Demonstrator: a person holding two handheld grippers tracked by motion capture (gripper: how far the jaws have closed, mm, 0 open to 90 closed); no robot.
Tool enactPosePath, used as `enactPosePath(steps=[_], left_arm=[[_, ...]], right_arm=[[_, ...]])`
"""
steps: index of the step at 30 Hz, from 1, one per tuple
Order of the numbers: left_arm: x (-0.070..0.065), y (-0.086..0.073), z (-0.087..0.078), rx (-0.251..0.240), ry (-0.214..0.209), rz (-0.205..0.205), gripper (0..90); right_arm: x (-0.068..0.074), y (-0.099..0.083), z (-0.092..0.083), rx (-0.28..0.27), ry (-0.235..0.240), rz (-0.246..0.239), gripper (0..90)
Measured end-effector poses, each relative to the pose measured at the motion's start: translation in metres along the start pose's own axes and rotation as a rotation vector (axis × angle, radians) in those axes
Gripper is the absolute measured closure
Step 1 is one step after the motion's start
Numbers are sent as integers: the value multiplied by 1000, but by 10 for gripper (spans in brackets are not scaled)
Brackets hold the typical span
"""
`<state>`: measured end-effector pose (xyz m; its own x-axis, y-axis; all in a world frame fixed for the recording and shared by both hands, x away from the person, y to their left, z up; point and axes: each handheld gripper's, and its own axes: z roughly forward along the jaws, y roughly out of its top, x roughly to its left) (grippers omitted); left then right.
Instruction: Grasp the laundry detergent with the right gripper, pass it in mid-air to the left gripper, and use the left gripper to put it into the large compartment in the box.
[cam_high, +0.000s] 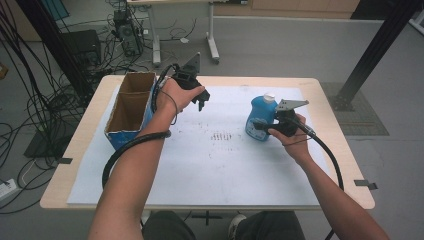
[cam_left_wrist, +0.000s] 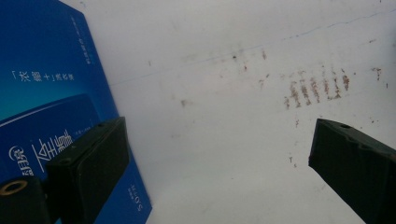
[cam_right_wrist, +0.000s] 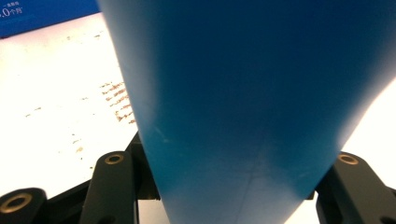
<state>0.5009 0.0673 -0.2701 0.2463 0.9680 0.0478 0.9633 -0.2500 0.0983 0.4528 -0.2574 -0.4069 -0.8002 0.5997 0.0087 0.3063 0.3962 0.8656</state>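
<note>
My right hand-held gripper (cam_high: 264, 125) clamps the blue plastic bottle (cam_high: 260, 120); my left hand-held gripper (cam_high: 200, 100) hangs released beside the open blue cardboard box (cam_high: 129, 107). Boxing remains undone, I judge.

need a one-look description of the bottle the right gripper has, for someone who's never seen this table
Start at the white sheet covering the wooden table. On its right half, away from the open cardboard box at the left edge, the right gripper is shut on the bottle. It is the one bright blue plastic thing with a white cap, standing upright; the box is brown inside and far bigger.
</note>
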Motion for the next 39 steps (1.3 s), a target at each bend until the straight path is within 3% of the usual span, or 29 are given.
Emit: enactPosePath(steps=[39], left_arm=[[7, -5, -10, -11, 8, 21, 56]], right_arm=[[0, 0, 0, -1, 2, -2, 438]])
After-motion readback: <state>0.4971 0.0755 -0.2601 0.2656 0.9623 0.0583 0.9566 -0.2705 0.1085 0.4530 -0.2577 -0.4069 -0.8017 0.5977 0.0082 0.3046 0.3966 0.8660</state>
